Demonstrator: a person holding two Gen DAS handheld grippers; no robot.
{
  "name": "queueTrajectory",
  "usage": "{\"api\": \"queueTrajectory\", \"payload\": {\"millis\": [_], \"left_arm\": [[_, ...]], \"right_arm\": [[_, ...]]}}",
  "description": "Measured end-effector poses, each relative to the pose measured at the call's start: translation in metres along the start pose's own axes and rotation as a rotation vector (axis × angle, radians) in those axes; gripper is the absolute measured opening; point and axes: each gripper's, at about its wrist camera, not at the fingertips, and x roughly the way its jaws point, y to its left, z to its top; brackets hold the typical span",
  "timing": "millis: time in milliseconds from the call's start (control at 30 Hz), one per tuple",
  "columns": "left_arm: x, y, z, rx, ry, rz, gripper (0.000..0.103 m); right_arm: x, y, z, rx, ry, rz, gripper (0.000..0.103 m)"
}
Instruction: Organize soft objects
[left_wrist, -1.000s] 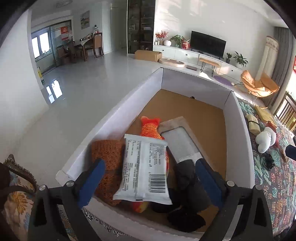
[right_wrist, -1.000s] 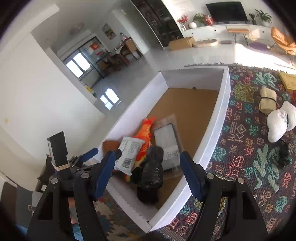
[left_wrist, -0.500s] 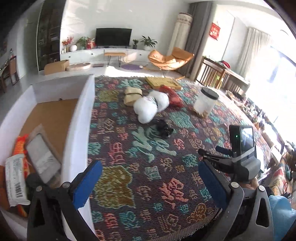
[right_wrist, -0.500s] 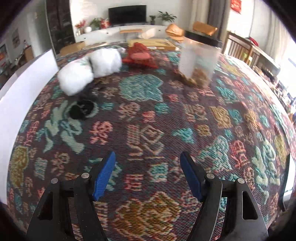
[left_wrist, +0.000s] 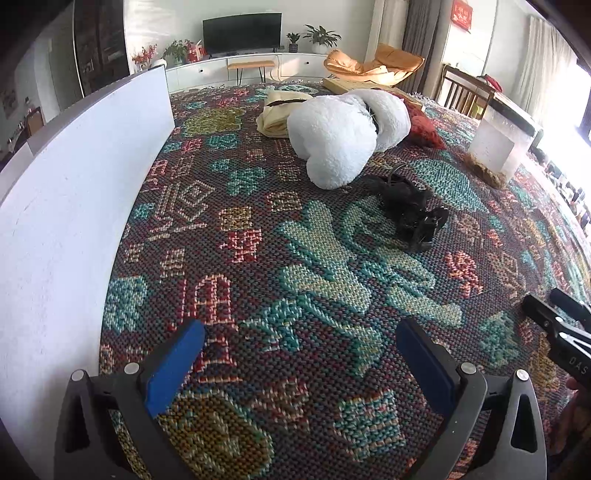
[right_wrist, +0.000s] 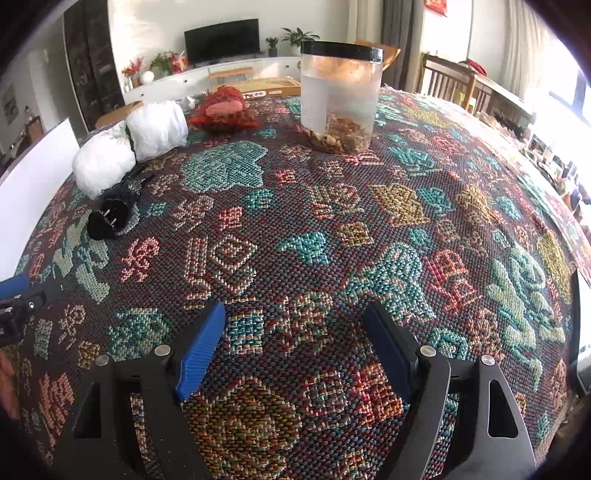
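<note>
The white plush (left_wrist: 347, 136) lies on the patterned cloth (left_wrist: 295, 288), a black charger bundle (left_wrist: 410, 210) just before it. Only the left view shows the beige pouch (left_wrist: 279, 112) behind the plush; only the right shows the jar (right_wrist: 340, 96) clearly. The left gripper (left_wrist: 299, 354) and right gripper (right_wrist: 293, 343) both gape wide, empty.

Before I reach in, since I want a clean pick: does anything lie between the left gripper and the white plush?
Nothing visible does. Only bare patterned cloth lies between the open left gripper and the white plush; the black charger bundle lies off to the right.
</note>
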Motion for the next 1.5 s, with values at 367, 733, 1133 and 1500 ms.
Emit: {"api": "queueTrajectory", "payload": {"millis": [367,733,1133,1500], "left_arm": [[0.0025,-0.0035,-0.001,0.018,-0.02,0.017,0.103],[0.0022,-0.002,-0.0012,0.017,-0.02,0.016,0.103],[0.0024,-0.0023,-0.001,0.017,-0.02,0.016,0.103],[0.0023,-0.0019,-0.001,0.017,-0.02,0.016,0.103]], "right_arm": [[0.0011,0.0006,0.0011,0.0,0.0,0.0,0.081],[0.0011,0.0006,0.0011,0.0,0.0,-0.001,0.081],[0.001,0.0006,0.0011,0.0,0.0,-0.001,0.081],[0.0008,0.001,0.0008,0.0,0.0,-0.001,0.081]]}}
